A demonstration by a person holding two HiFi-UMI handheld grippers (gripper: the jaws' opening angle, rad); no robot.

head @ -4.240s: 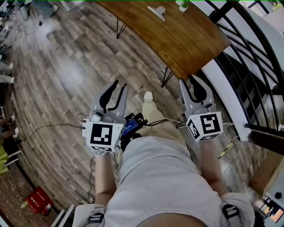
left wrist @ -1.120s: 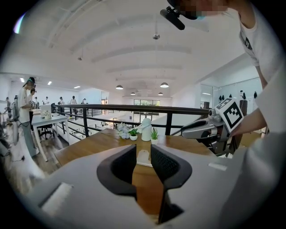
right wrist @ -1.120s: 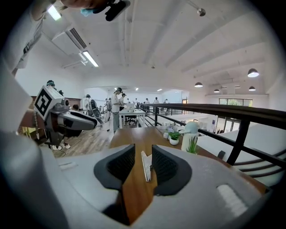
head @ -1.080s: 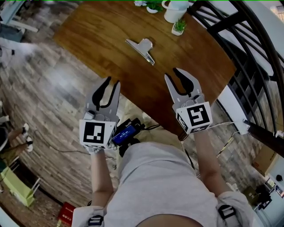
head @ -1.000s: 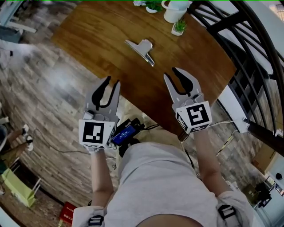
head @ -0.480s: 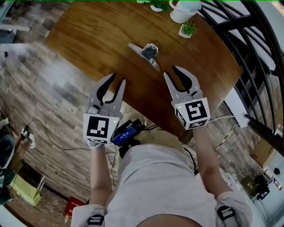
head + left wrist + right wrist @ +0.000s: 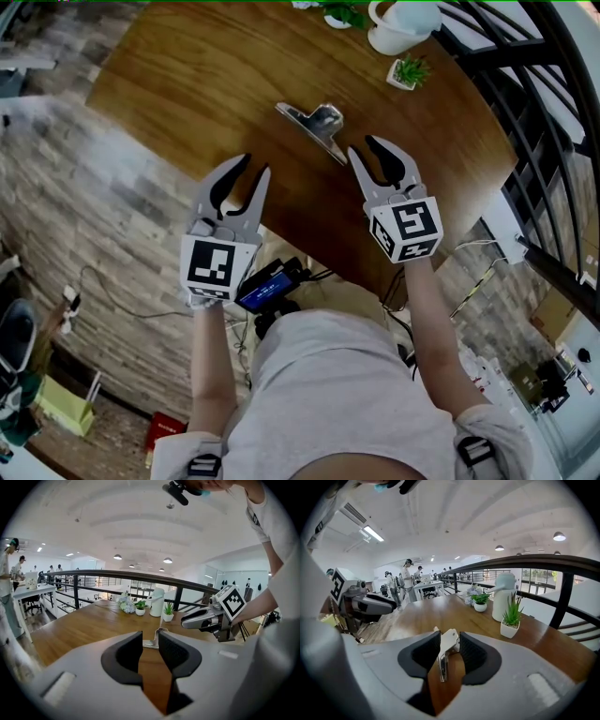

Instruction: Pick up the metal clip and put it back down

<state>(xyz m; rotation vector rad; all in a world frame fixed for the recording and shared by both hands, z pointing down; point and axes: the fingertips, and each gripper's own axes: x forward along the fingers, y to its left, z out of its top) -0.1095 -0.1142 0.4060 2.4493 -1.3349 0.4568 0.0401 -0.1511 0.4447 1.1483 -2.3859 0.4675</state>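
Left gripper (image 7: 251, 169): angled down over the near edge of the wooden surface (image 7: 187, 84); fingers narrowly spread, nothing between them.
Right gripper (image 7: 365, 148): angled down; fingers spread and just been opening. The metal clip (image 7: 314, 122) lies on the surface just ahead of their tips, in line with the gap, unpinched.
Beyond the fingers: white pot (image 7: 410, 77) holding a green plant; white jug (image 7: 398, 28).

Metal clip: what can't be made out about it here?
- Left gripper view: the metal clip sits mostly behind the left gripper's open jaws; only a sliver shows.
- Head view: its underside is hidden against the table; its hinge is too small to read.
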